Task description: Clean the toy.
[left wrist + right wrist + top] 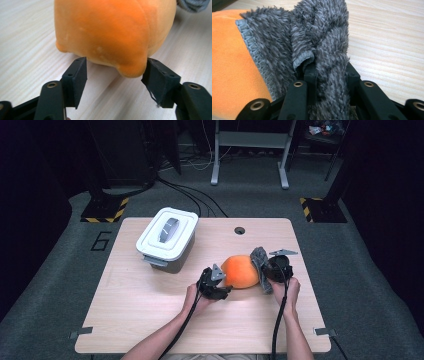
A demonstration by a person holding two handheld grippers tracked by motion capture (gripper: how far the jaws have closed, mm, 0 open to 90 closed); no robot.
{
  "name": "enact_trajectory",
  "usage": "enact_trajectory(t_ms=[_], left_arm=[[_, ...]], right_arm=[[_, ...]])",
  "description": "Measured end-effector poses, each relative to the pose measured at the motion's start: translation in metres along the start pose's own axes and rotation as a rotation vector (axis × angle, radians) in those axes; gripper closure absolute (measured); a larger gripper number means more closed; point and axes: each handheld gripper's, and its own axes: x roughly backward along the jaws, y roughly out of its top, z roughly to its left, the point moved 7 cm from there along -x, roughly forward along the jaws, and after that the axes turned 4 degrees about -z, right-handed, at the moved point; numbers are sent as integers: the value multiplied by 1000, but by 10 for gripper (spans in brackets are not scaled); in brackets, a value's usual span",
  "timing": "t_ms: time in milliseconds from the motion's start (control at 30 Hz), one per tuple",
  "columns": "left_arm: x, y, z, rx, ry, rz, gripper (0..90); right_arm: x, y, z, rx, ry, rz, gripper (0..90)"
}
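Orange plush toy [240,271]: rounded, soft, short velvety pile, resting on the light wooden tabletop right of centre, near the front edge; a small nub at its lower end [131,70] pointing toward the near side. Grey fluffy cloth [260,261]: shaggy pile, stitched hem, bunched and folded, draped against the toy's right side, touching it.

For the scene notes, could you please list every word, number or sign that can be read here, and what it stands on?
"6": a large numeral on the grey floor, left of the table.
Nothing readable on the white lidded box, the orange plush, the grey cloth or the grippers.
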Motion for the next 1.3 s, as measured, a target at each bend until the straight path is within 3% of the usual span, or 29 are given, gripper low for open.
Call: enact_trajectory(t_ms=[100, 267, 400, 500, 667, 767, 900, 1100, 1300], left_arm=[[-3, 2, -3, -31, 18, -8, 522], [0, 3, -1, 20, -20, -32, 711], [5, 4, 2, 115, -90, -37, 740], [8, 7, 2, 164, -122, -36, 742], [9, 11, -2, 215, -169, -32, 741], [11, 14, -4, 223, -188, -32, 741], [10, 12, -2, 247, -193, -22, 742], [9, 10, 1, 276, -198, -33, 743], [9, 9, 2, 280, -197, -39, 743]], right_arm=[[0, 0, 0, -3, -5, -3, 708], [5, 1, 0, -7, 8, -20, 708], [17, 7, 6, 6, 17, -56, 709], [31, 15, 16, 33, 35, -94, 708], [48, 29, 47, 112, 79, -130, 708], [48, 33, 65, 163, 99, -122, 707], [37, 31, 77, 207, 59, -91, 708], [32, 27, 70, 208, 48, -77, 708], [29, 22, 42, 147, 5, -61, 708]])
